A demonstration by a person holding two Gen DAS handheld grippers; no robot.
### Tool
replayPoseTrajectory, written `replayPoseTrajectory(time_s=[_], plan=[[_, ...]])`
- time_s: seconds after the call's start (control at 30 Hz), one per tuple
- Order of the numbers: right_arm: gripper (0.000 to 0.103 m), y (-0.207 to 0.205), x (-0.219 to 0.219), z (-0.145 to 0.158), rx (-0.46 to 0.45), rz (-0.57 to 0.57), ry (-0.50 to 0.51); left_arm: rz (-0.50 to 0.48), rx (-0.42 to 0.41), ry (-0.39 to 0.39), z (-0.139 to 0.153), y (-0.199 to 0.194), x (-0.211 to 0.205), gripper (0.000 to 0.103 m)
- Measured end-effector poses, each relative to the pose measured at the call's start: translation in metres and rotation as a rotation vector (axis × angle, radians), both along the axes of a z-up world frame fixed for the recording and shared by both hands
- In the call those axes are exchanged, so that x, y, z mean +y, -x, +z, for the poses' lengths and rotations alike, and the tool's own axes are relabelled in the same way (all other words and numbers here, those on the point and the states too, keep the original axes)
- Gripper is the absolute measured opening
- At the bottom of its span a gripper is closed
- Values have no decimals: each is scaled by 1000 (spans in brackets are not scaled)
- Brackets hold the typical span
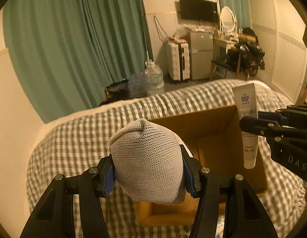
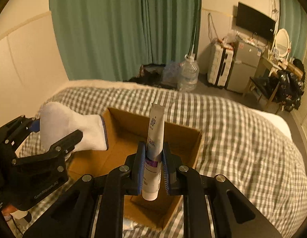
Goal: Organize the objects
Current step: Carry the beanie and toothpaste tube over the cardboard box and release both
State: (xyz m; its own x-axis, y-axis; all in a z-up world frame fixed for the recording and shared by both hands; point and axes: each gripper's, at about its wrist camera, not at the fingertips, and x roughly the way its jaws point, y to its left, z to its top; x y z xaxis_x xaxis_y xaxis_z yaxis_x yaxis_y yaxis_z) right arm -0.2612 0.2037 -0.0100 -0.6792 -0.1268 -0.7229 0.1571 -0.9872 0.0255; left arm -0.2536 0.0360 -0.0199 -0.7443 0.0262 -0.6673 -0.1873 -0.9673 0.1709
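We hold two black grippers, both angled downward. Our left gripper has its blue pads clamped against a white mesh sock. At about three o'clock from it, our right gripper pinches an upright white tube. Our hands themselves seem to be out of view.

Tube: "BOP" printed near the crimped end; smaller print unreadable. Right gripper: "DAS". Left gripper: "GenRobot.AI".
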Motion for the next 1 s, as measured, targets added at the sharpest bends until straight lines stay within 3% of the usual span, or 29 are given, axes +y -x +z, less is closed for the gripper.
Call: replayPoseTrajectory(time_s=[0.3,0.47,0.6,0.67,0.73,0.83,1.0], plan=[[16,31,6,-63,-80,8,7,-11,-59,45,-51,24,9,57],[17,31,8,-75,-92,17,23,-12,-46,80,-58,18,16,57],[17,31,14,-72,-96,14,47,-37,-59,55,-55,16,23,62],[26,26,15,-67,-86,9,54,-37,-50,53,-51,10,23,67],[49,18,17,-57,-65,-1,54,-44,-38,50,-45,4,22,71],[60,7,23,-34,-27,-22,48,-43,5,55,-26,-12,21,86],[75,-24,35,6,19,-48,40,-25,43,12,12,-38,14,99]])
